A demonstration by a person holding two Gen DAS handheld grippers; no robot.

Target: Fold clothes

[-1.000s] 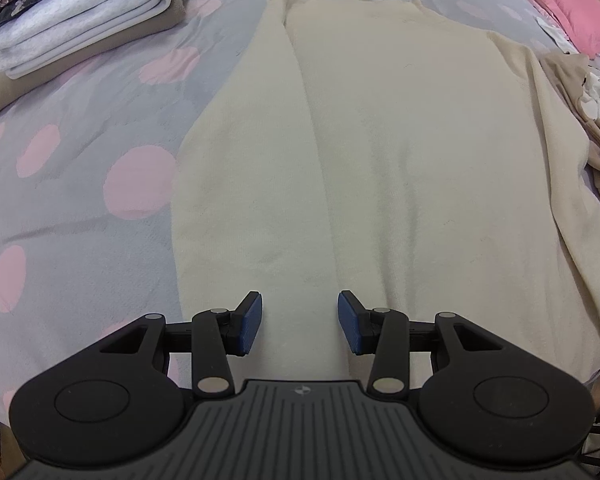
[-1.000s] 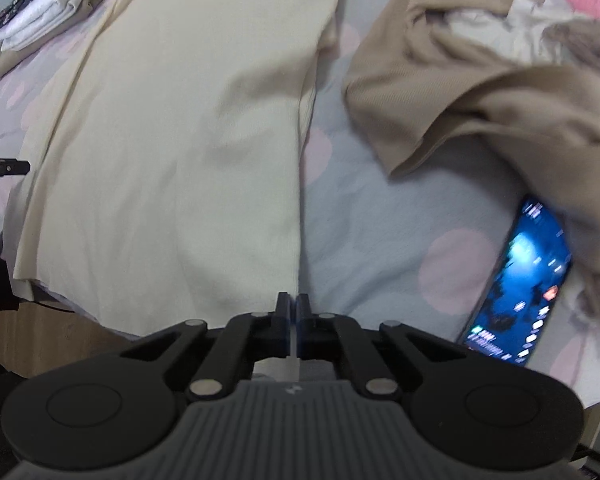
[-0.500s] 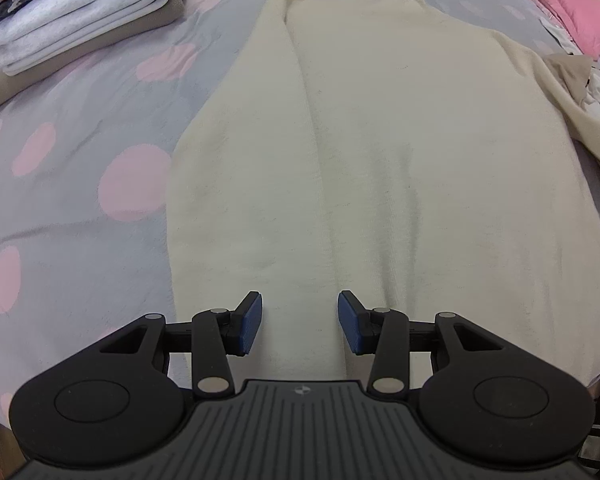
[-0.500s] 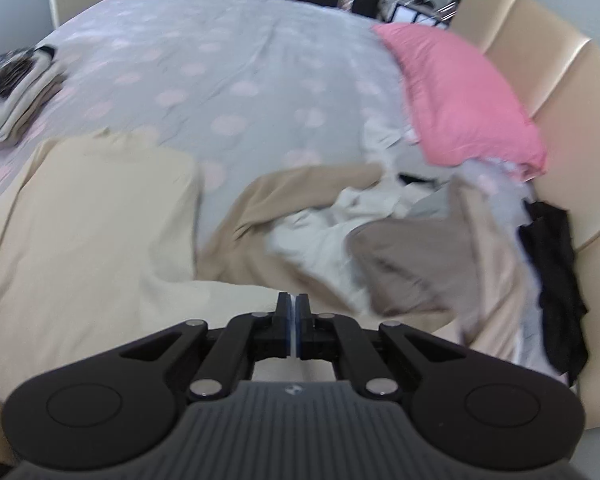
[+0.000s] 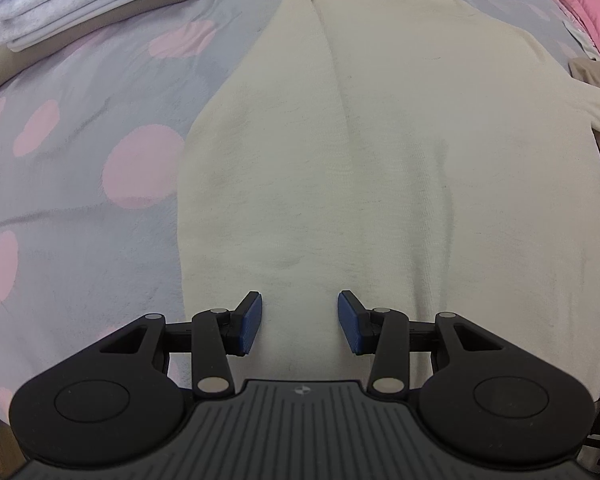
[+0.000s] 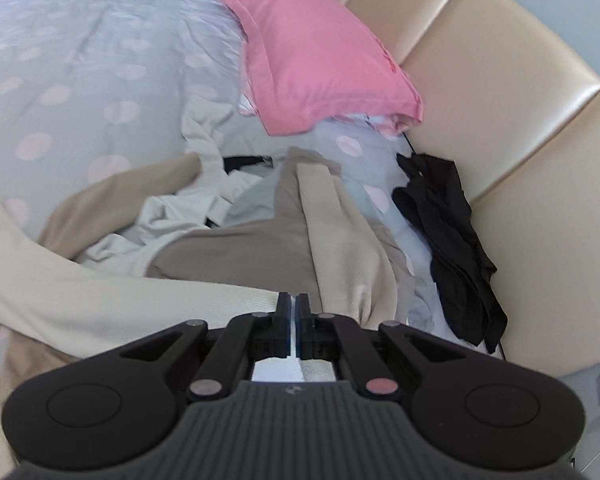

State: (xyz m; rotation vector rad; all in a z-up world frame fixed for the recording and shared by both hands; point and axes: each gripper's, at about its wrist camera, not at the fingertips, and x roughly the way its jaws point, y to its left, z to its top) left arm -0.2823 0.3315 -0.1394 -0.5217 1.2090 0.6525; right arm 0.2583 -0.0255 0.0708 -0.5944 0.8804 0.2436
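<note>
My left gripper [image 5: 299, 322] hangs half-open, empty, over the sweater [image 5: 380, 160] spread flat ahead for folding. My right gripper [image 6: 293, 308] is pinched on its sleeve [image 6: 140, 300], probably to lay it across the body.

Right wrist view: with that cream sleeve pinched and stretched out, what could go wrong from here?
The right gripper, shut on the cream sleeve, may drag the sweater body askew; the left gripper is open above it, pinning nothing. The sleeve could also snag the loose clothes pile.
</note>
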